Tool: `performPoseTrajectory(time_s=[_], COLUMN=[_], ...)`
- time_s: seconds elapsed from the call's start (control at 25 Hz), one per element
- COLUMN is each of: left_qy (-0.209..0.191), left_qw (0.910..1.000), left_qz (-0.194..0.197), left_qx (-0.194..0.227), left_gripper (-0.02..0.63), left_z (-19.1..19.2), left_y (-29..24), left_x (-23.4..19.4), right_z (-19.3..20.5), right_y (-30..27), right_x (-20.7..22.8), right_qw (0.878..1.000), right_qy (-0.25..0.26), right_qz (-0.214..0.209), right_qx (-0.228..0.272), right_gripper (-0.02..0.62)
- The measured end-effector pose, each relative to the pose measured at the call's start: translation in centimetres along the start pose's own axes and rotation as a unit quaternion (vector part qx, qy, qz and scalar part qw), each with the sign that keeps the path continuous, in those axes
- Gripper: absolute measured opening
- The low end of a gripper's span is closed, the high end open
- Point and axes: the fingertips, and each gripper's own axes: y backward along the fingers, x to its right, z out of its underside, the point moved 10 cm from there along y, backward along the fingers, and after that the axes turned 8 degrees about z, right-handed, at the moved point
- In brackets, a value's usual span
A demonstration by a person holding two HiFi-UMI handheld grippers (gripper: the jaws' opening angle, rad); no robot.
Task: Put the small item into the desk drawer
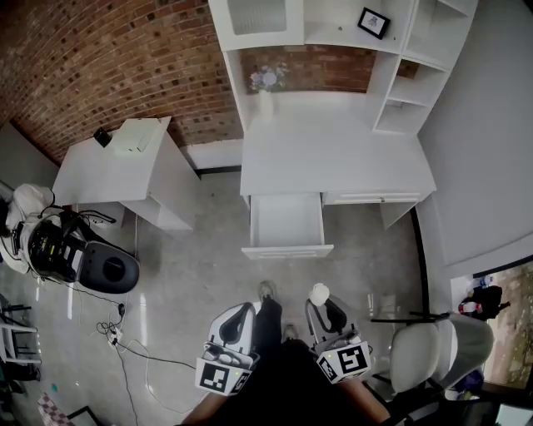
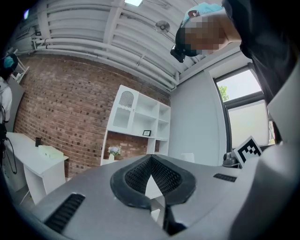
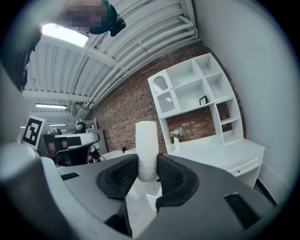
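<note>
Brick-walled room, far desk drawer (image 1: 286, 223) open; my right gripper (image 3: 147, 169) pinches the white cylinder (image 3: 146, 140), undelivered; left gripper (image 2: 151, 161) pressed together, empty.

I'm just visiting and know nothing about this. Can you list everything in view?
desk with shelves: one, white, against the brick wall
drawer: one, white, pulled open under the desk
vase of flowers: one, white, back of the desk
picture frame: one, black, upper shelf
side table: one, white, left of the desk
chair: one, pale grey, lower right
small cylinder: one, white, in the right gripper
left gripper: one, grey, jaws shut, empty
right gripper: one, grey, shut on the small cylinder
</note>
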Motion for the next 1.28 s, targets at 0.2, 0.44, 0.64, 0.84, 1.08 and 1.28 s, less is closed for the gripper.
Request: performPoseTrajectory(time_s=[0.2, 0.44, 0.64, 0.84, 1.08, 1.28], left_qy=[0.006, 0.020, 0.028, 0.031, 0.051, 0.055], left_qw=[0.9998, 0.9994, 0.9987, 0.9982, 0.9979, 0.9981], left_qz=[0.019, 0.024, 0.041, 0.047, 0.040, 0.026], left_qx=[0.007, 0.016, 0.015, 0.020, 0.005, -0.007], left_gripper=[0.021, 0.021, 0.021, 0.021, 0.021, 0.021], left_z=[0.1, 0.0, -0.7, -0.9, -0.4, 0.3], left_y=[-3.9, -8.0, -10.4, -12.4, -14.3, -16.3], left_x=[-4.3, -10.7, -16.6, -21.3, -24.4, -26.0], right_z=[-0.8, -2.4, -4.4, -5.8, -5.8, -4.5], right_y=[-4.6, -12.0, -18.1, -23.2, -28.5, -32.4], right_x=[0.6, 1.3, 0.3, -0.1, 0.9, 2.6], right_qw=[1.000, 1.000, 0.999, 0.998, 0.995, 0.992], right_qy=[0.002, 0.010, 0.026, 0.052, 0.086, 0.108], right_qz=[0.014, 0.025, 0.030, 0.037, 0.028, 0.006], right_qx=[-0.002, -0.005, 0.002, -0.005, -0.038, -0.066], right_gripper=[0.138, 0.138, 0.138, 0.138, 0.138, 0.138])
